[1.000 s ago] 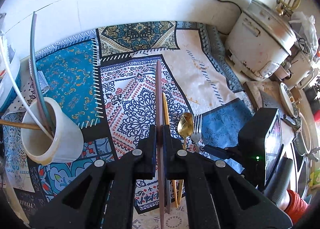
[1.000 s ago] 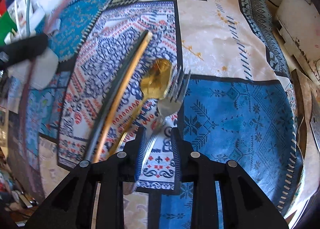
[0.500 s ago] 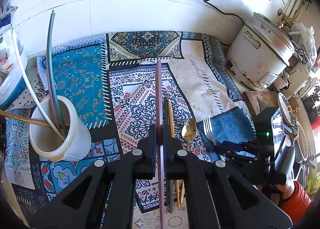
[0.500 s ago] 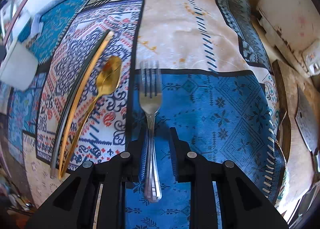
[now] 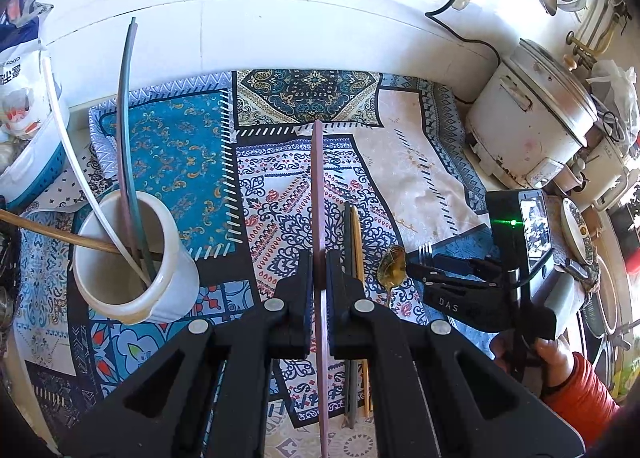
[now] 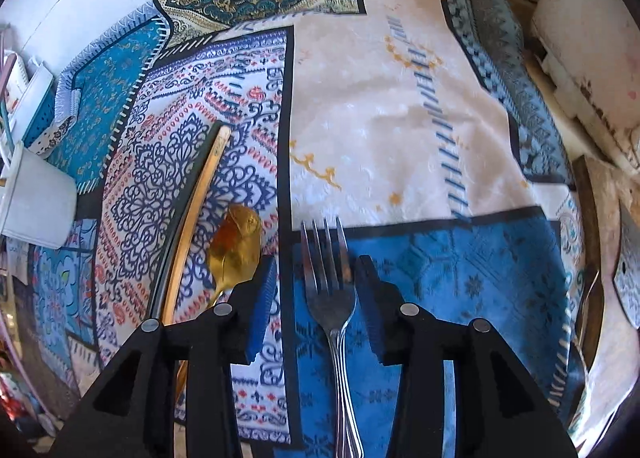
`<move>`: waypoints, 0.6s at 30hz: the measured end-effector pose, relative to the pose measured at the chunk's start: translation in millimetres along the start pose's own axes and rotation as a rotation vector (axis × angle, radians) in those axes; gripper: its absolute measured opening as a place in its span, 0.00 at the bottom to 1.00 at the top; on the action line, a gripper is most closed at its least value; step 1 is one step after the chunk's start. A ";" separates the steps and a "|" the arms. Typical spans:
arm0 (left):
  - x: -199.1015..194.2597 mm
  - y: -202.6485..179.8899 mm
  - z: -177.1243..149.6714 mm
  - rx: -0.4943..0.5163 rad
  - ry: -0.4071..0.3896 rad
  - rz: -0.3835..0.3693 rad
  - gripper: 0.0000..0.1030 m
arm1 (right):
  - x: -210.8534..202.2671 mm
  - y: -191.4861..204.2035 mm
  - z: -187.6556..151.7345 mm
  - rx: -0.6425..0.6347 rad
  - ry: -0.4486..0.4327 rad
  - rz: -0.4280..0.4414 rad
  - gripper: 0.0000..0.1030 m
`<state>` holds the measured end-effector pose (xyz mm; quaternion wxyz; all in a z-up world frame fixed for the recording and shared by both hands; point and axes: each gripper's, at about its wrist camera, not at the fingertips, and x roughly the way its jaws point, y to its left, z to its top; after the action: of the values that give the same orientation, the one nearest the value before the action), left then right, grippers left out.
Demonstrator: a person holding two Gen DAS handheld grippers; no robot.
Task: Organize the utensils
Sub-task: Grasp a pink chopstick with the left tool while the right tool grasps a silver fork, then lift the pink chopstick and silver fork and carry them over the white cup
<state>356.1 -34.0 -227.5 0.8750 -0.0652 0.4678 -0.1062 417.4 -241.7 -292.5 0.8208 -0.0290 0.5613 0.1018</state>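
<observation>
My left gripper (image 5: 319, 258) is shut on a long mauve chopstick (image 5: 318, 185) and holds it above the patterned cloth. A white cup (image 5: 132, 258) with several chopsticks in it stands to the left. A dark chopstick (image 5: 347, 242), a wooden chopstick (image 5: 356, 246), a gold spoon (image 5: 394, 264) and a silver fork (image 5: 425, 249) lie on the cloth to the right. My right gripper (image 6: 316, 278) is open, its fingers on either side of the fork (image 6: 330, 286), which lies flat on the blue patch. The gold spoon (image 6: 236, 246) lies just left of it.
A white rice cooker (image 5: 532, 125) stands at the right. A black cord (image 5: 452, 17) runs along the white wall. A blue-rimmed tub (image 5: 28, 161) sits far left. Plates and dishes (image 5: 576, 225) crowd the right edge. The patterned cloth (image 6: 400, 97) covers the counter.
My right gripper has opened and let go of the fork, which now lies straight on the blue patch. My left gripper has risen with the mauve chopstick.
</observation>
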 end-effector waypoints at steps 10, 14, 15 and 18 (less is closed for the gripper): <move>-5.3 1.3 3.0 -0.022 -0.025 0.013 0.04 | 8.5 18.2 -1.2 -0.062 -0.064 -0.045 0.21; -10.8 -0.1 5.2 -0.024 -0.042 0.016 0.04 | 1.0 5.9 -6.9 -0.017 -0.065 -0.018 0.21; -12.1 -0.3 5.4 -0.023 -0.048 0.017 0.04 | -2.9 3.2 -8.0 -0.005 -0.074 -0.016 0.21; -17.3 -1.5 7.8 -0.019 -0.065 0.024 0.04 | -18.2 -4.7 -11.7 0.020 -0.103 -0.015 0.21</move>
<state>353.1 -31.1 -209.0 0.8904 -0.0712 0.4407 -0.0890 401.3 -250.6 -280.2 0.8496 -0.0196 0.5191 0.0913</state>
